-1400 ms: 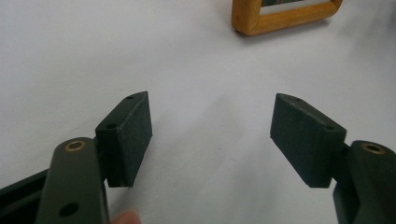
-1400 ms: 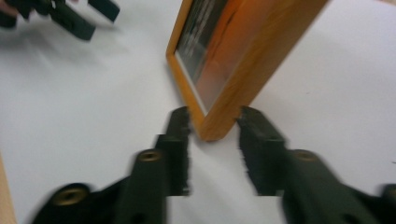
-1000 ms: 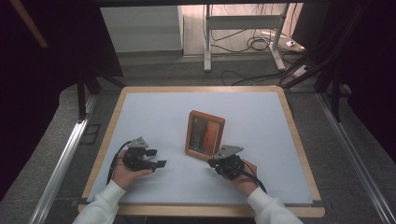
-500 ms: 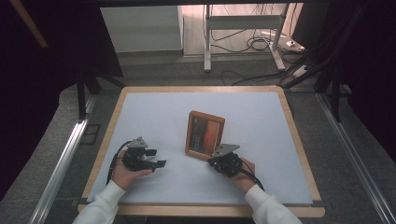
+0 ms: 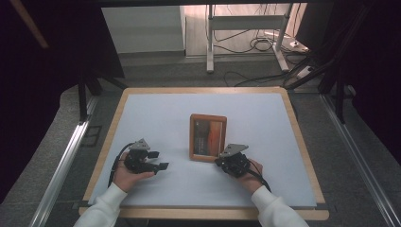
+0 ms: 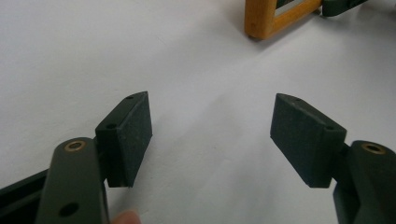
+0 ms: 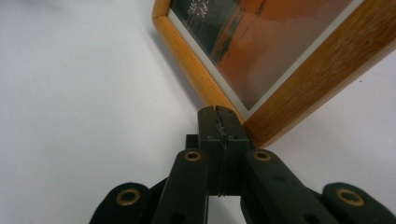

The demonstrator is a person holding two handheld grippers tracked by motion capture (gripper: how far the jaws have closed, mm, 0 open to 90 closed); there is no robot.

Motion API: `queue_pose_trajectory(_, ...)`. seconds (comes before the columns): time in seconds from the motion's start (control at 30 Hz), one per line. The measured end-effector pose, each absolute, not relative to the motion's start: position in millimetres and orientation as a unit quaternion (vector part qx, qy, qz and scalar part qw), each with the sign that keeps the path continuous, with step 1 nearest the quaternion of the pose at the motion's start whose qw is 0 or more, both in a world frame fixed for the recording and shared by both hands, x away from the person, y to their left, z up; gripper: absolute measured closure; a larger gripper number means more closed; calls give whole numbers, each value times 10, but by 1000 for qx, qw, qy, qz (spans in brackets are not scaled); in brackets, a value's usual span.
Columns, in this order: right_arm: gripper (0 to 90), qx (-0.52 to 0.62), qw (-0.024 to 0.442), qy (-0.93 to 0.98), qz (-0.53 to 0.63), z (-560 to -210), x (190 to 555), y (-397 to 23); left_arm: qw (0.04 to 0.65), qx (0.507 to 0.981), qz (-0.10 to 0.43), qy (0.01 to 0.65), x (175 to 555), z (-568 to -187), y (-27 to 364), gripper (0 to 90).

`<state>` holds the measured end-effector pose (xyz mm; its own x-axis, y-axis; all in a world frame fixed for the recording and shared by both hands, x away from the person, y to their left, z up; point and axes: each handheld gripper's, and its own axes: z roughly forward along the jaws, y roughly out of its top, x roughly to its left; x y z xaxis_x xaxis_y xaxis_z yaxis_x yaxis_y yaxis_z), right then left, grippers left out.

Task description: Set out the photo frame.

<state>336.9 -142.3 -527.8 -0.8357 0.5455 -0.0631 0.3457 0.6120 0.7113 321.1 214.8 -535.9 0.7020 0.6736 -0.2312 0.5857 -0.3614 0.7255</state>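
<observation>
On the white tabletop with a pale wooden rim (image 5: 118,111), a small rectangular picture frame of orange-brown wood holding a dark green and orange print (image 5: 208,137) lies flat, just ahead of the right black two-jaw gripper (image 5: 226,160) and well off to the far right of the left black two-jaw gripper (image 5: 158,161). In the right gripper view the right gripper (image 7: 220,114) has its jaws pressed together with nothing between them, their joined tip sitting at the near corner of the frame (image 7: 280,60), touching or all but touching the wood; the frame's two wooden sides run away from that tip, one up to the left, one up to the right, with the glass face beyond. In the left gripper view the left gripper (image 6: 210,123) has its jaws spread wide apart over bare white surface, the padded faces angled toward each other, and a corner of the frame (image 6: 275,16) lies far ahead and to the right, with the other gripper's dark tip just beside it. In the high view each gripper is held in a hand coming out of a white sleeve (image 5: 106,208), and both rest low on the table.
</observation>
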Motion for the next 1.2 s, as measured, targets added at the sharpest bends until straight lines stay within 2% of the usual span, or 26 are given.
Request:
queue_pose_trajectory(0.77, 900, 255, 143, 882, 369, -5270, 3368, -1467, 417, 822, 56, 383, 3206, -5350, 2148, 289)
queue_pose_trajectory(0.93, 900, 248, 151, 873, 392, -5163, 3269, -1518, 418, 822, 59, 382, 3187, -5341, 2160, 289)
queue_pose_trajectory(1.2, 883, 277, 165, 845, 427, -5010, 3086, -1960, 415, 822, 72, 383, 3141, -5325, 2171, 285)
